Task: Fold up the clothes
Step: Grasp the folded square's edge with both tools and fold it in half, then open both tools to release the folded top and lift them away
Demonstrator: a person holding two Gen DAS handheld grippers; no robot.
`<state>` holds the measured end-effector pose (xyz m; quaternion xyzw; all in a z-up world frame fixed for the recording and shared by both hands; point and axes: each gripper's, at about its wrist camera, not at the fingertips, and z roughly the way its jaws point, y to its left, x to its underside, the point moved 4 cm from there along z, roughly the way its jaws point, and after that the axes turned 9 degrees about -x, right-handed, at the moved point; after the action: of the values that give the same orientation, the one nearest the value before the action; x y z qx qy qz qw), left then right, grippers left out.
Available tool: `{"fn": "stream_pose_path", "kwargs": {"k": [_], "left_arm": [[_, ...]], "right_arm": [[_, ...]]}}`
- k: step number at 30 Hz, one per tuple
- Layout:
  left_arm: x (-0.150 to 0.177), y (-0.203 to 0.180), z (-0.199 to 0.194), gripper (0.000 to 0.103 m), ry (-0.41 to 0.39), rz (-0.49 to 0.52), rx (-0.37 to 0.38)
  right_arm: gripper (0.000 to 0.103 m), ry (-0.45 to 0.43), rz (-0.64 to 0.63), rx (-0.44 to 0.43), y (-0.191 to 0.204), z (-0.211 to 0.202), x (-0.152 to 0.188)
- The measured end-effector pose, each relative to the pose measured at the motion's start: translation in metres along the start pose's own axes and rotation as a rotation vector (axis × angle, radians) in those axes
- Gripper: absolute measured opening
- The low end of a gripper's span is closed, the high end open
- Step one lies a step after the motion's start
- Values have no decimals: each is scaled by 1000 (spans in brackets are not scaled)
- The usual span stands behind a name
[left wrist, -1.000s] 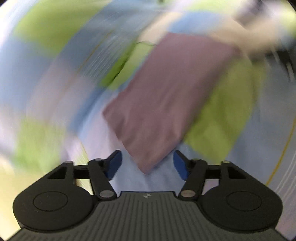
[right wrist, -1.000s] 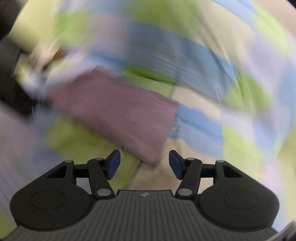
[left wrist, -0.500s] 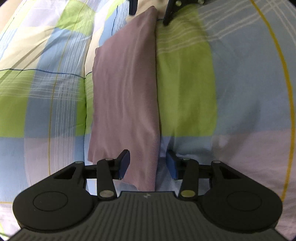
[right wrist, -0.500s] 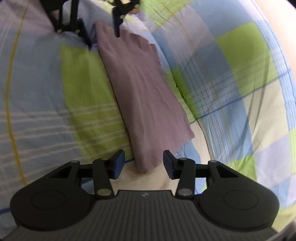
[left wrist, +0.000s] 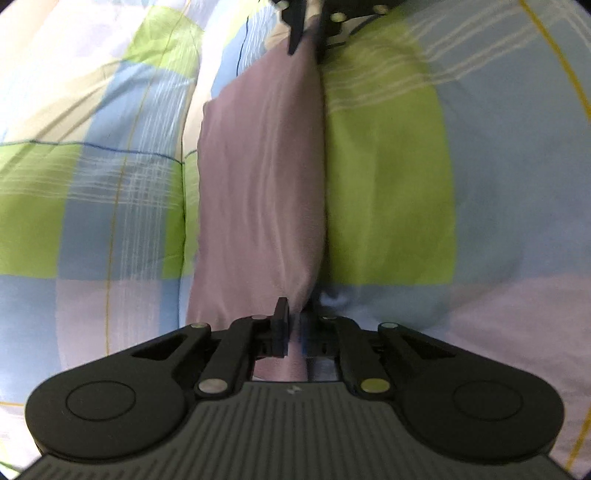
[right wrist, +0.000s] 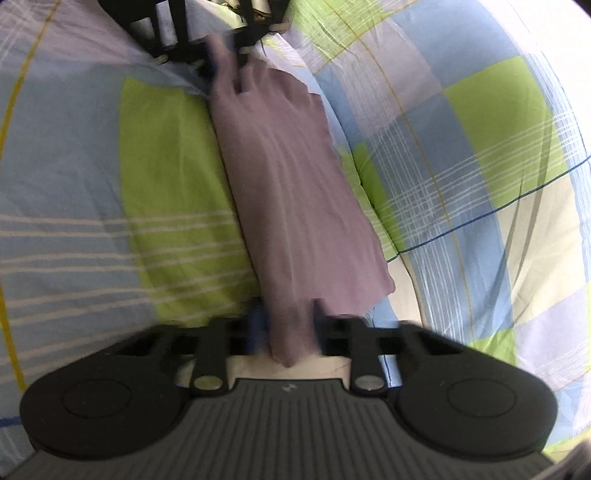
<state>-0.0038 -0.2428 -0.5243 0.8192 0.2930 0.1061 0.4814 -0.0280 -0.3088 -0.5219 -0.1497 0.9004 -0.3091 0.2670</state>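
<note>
A mauve folded garment (left wrist: 258, 192) lies as a long strip on the checked bedsheet (left wrist: 388, 192). My left gripper (left wrist: 295, 321) is shut on its near corner. The right gripper (left wrist: 306, 33) shows at the top of this view, pinching the far end. In the right wrist view the same garment (right wrist: 295, 192) stretches away from my right gripper (right wrist: 290, 325), which is shut on its near end. The left gripper (right wrist: 221, 55) holds the far end at the top.
The bedsheet (right wrist: 480, 177) has green, blue, lilac and cream squares with thin yellow lines and fills both views. It is soft and slightly rumpled beside the garment.
Both grippers were open around the garment's end corners half a second ago. Both have closed on the fabric, and the cloth between them now shows lengthwise ripples.
</note>
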Motion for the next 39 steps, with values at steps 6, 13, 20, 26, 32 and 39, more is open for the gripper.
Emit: {"fn": "stream_pose_path", "kwargs": {"k": [6, 13, 20, 26, 32, 39], "left_arm": [[-7, 14, -4, 2, 42, -73, -25], [-48, 9, -24, 2, 120, -140, -30], [-94, -13, -66, 2, 201, -173, -58], [-120, -31, -111, 2, 181, -171, -5], [-130, -54, -142, 13, 179, -163, 94], [-102, -35, -171, 21, 392, -414, 173]], "right_arm": [[5, -56, -34, -12, -9, -8, 7], [4, -103, -137, -46, -27, -38, 44], [4, -162, -184, -112, -24, -65, 94], [4, -205, -227, -190, -4, -117, 119], [4, -175, -203, -287, 32, -152, 142], [8, -19, -12, -359, 41, -174, 152]]}}
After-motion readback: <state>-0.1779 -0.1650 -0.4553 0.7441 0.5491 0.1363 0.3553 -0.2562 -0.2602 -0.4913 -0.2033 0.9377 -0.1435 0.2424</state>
